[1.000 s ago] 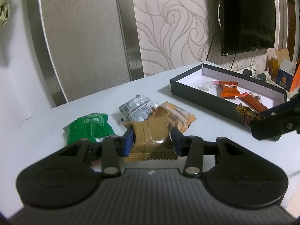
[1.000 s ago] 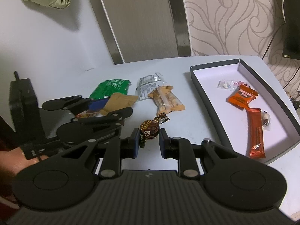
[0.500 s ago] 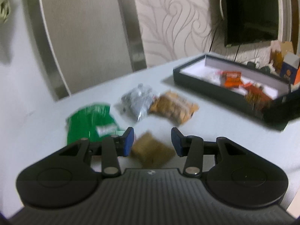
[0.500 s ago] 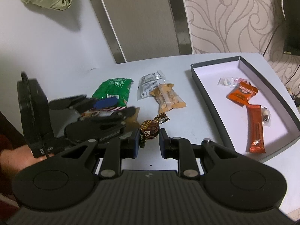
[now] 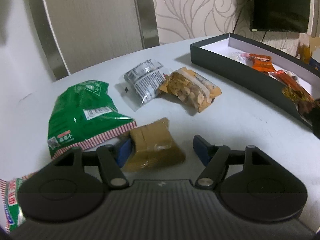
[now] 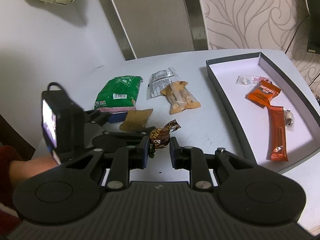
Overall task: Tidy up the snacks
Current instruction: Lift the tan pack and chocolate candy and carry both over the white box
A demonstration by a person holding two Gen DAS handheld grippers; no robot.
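Observation:
My left gripper is open over the table, and a flat tan snack packet lies loose between its fingers, against the left one. My right gripper is shut on a brown foil-wrapped candy held above the table. The tan packet and the left gripper also show in the right wrist view. A dark box with a white floor at the right holds two orange packets and small clear-wrapped sweets.
On the white table lie a green bag, a silver printed packet and a clear pack of nut bars. A wall, a metal-edged panel and a dark screen stand behind.
My left gripper has opened and let go of the tan packet, which now lies on the table. My right gripper keeps hold of the candy and has drifted a little.

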